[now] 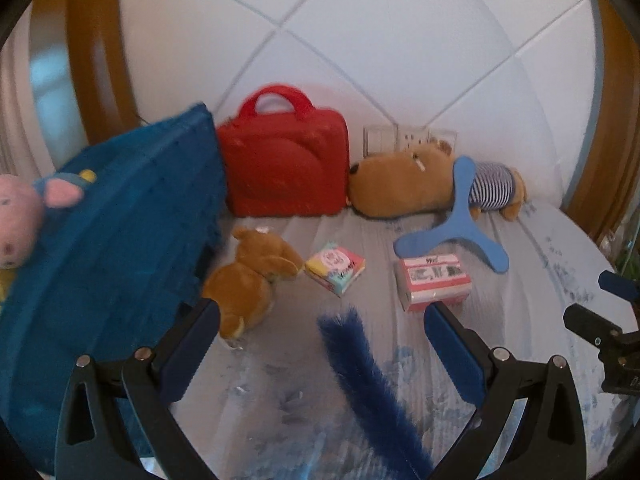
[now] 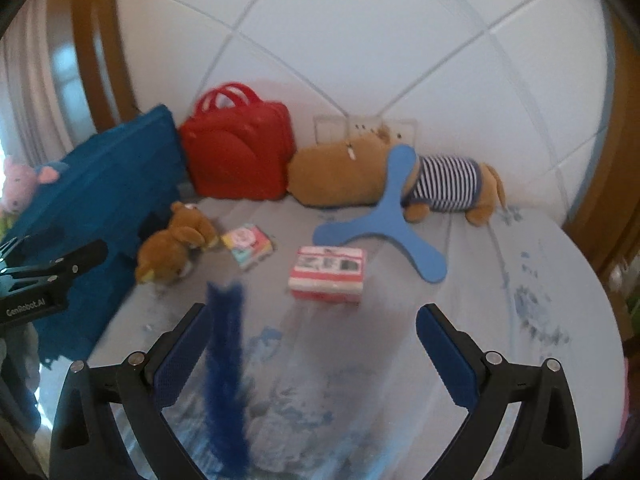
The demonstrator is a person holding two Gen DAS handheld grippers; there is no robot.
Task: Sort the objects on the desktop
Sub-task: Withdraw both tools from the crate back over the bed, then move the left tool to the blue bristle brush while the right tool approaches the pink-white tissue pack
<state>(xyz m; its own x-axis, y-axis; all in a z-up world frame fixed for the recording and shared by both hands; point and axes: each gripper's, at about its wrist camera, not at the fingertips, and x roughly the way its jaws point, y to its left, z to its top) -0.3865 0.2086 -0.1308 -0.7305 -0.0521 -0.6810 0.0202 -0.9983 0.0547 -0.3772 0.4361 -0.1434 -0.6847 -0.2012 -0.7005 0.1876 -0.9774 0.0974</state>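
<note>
On the grey floral cloth lie a small brown plush bear [image 1: 250,280] [image 2: 176,246], a pastel tissue pack [image 1: 335,267] [image 2: 248,245], a pink-and-white box [image 1: 434,280] [image 2: 328,276], a light blue three-armed boomerang [image 1: 460,226] [image 2: 390,216] and a fuzzy dark blue strip [image 1: 368,384] [image 2: 226,368]. My left gripper [image 1: 322,316] is open above the strip, its left finger close to the small bear. My right gripper [image 2: 312,320] is open too, with the strip beside its left finger [image 2: 180,360]. Nothing is held.
A blue fabric bin [image 1: 112,248] [image 2: 100,208] stands at the left with a pink plush pig [image 1: 20,220] [image 2: 18,186] beside it. At the back wall sit a red bag [image 1: 284,168] [image 2: 240,156] and a large brown plush dog in a striped shirt [image 1: 404,184] [image 2: 360,172]. Wall sockets [image 1: 408,138] sit behind.
</note>
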